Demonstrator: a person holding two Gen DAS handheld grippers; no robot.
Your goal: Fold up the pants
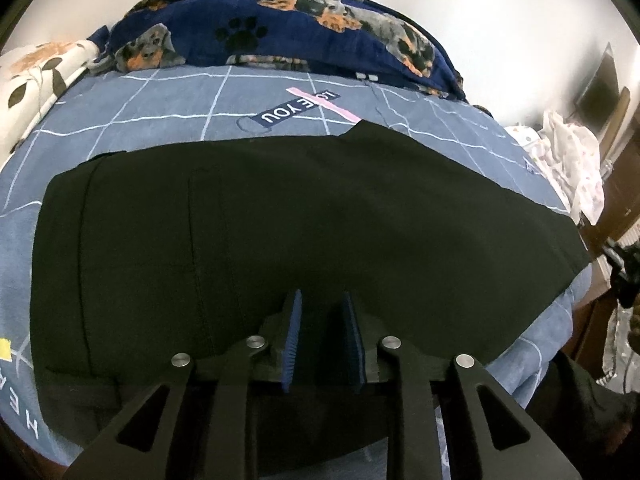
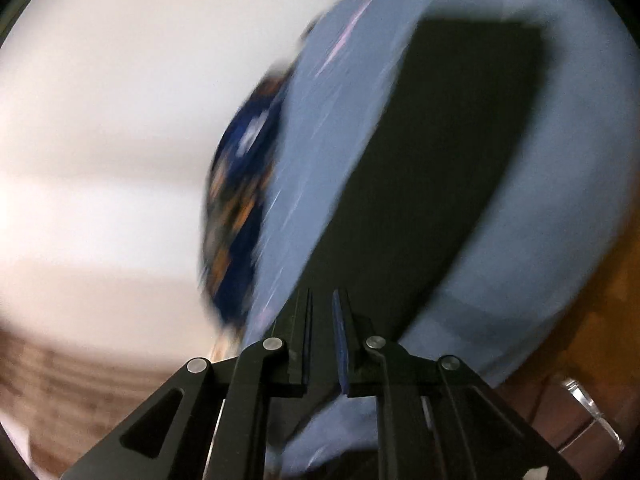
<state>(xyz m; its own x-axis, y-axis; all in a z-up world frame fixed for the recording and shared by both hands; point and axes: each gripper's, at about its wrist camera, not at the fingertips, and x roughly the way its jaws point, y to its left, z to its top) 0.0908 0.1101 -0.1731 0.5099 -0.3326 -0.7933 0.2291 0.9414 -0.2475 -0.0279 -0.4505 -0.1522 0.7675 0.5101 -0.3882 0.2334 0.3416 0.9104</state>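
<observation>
Black pants lie flat and lengthwise across a blue checked bedsheet, folded into one long band. My left gripper points down at their near edge. Its blue pads stand a little apart, and only dark cloth shows in the gap, with no fold pinched. The right wrist view is badly blurred. In it the pants run away as a dark strip on the bedsheet. My right gripper hovers above the strip's near end, with a narrow gap between the jaws and nothing in it.
A navy dog-print blanket is heaped along the far side of the bed, and a white leaf-print cloth lies at the far left. A white spotted garment lies off the bed's right end. Brown wooden floor borders the bed.
</observation>
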